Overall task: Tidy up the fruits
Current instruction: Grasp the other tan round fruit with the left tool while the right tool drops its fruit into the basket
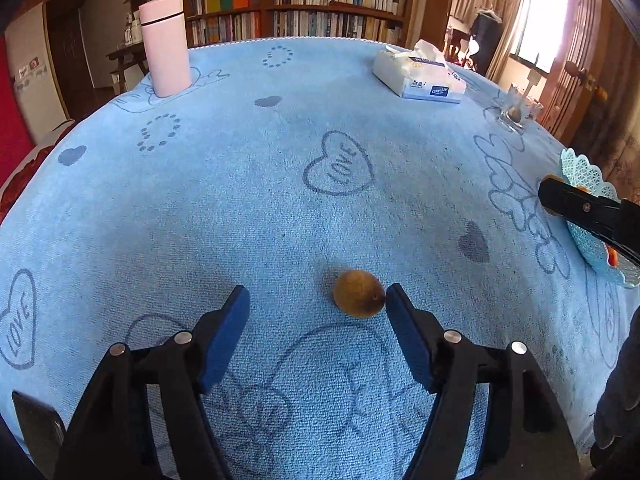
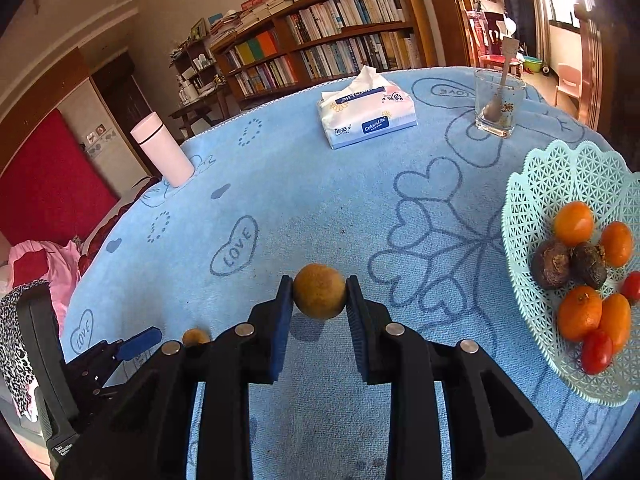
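Round rough-skinned fruit, lattice basket

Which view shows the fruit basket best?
The right wrist view: the fruit basket shows its lattice wall and the fruit inside. In the left wrist view only a rim sliver shows at the edge, behind the right gripper.

bookshelf on far wall | window bright, right | red panel left

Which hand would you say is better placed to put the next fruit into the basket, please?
The right. The right gripper is shut on a brown fruit, with the basket close beside it. The left gripper is open around another brown fruit on the cloth.
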`<state>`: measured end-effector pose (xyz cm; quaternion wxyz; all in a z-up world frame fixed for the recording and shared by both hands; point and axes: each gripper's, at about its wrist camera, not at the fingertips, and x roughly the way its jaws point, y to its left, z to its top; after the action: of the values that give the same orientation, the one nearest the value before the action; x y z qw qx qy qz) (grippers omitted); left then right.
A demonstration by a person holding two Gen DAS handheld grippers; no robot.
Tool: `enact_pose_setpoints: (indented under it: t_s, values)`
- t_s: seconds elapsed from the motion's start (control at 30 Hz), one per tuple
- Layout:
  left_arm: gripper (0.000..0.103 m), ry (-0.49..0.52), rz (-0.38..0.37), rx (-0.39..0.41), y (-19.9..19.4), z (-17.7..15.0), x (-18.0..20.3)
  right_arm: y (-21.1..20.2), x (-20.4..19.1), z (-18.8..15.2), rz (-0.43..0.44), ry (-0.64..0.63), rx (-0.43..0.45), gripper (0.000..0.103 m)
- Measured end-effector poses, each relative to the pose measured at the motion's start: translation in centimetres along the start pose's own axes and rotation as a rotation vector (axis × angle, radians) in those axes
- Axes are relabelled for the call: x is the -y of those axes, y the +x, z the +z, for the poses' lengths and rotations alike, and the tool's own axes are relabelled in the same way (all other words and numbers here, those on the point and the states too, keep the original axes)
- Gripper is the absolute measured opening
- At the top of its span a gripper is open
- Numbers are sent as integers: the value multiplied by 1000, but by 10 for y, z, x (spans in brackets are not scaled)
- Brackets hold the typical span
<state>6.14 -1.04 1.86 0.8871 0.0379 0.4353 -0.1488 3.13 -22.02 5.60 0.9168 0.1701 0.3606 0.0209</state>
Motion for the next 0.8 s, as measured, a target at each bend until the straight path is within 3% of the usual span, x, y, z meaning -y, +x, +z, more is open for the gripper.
enact_pose_setpoints:
  t_s: [0.17, 0.33, 0.6, 0.8]
  values:
    - [60, 26, -7, -6, 5, 2, 9, -12, 12, -4, -7, 19, 19, 27]
    - [40, 45, 0, -13, 8, 1, 19, -25, 26, -6, -13, 42, 45, 27]
    - [29, 19, -8, -12, 4, 3, 16, -46, 54, -9, -36, 92, 89, 27]
    - [29, 30, 6, 16, -9, 6, 25, -72, 83, -7, -68, 133, 141, 27]
